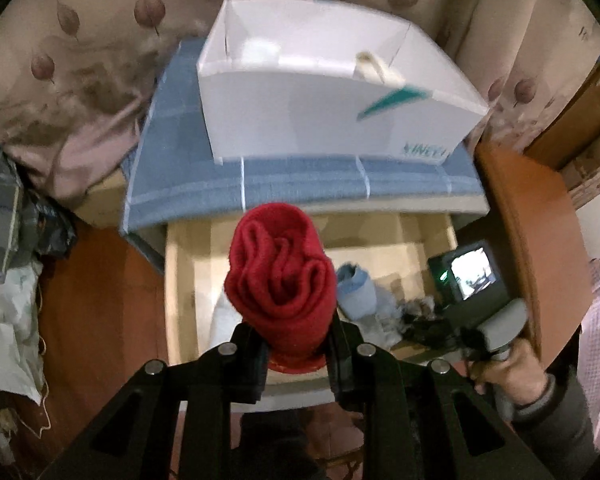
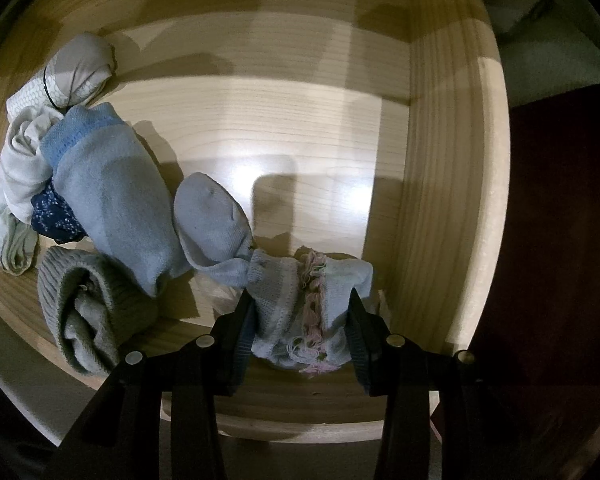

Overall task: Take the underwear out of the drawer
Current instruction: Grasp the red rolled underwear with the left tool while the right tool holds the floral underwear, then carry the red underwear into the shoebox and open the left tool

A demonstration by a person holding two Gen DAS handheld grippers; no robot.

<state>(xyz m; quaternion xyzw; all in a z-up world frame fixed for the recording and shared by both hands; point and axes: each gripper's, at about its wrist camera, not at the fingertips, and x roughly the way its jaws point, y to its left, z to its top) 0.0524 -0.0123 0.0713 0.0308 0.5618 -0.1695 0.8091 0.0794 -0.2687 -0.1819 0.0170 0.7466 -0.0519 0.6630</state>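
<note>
Left claw (image 1: 296,344) is clamped on a red rolled bundle (image 1: 282,276), which stands up from between its fingers, lifted above the open drawer (image 1: 180,280), with the white box (image 1: 332,92) on the blue cloth (image 1: 188,184) beyond it. Right claw (image 2: 302,322) is down inside the drawer, its fingers against both sides of a pale blue knit piece (image 2: 300,304) with loose pink threads; whether it is squeezing yet, I cannot tell. Both pieces look soft, light and compressible, likely to unroll or snag, so I judge a firm pinch across the thickest folded middle best; the remaining bundles lie left of the right claw.
</note>
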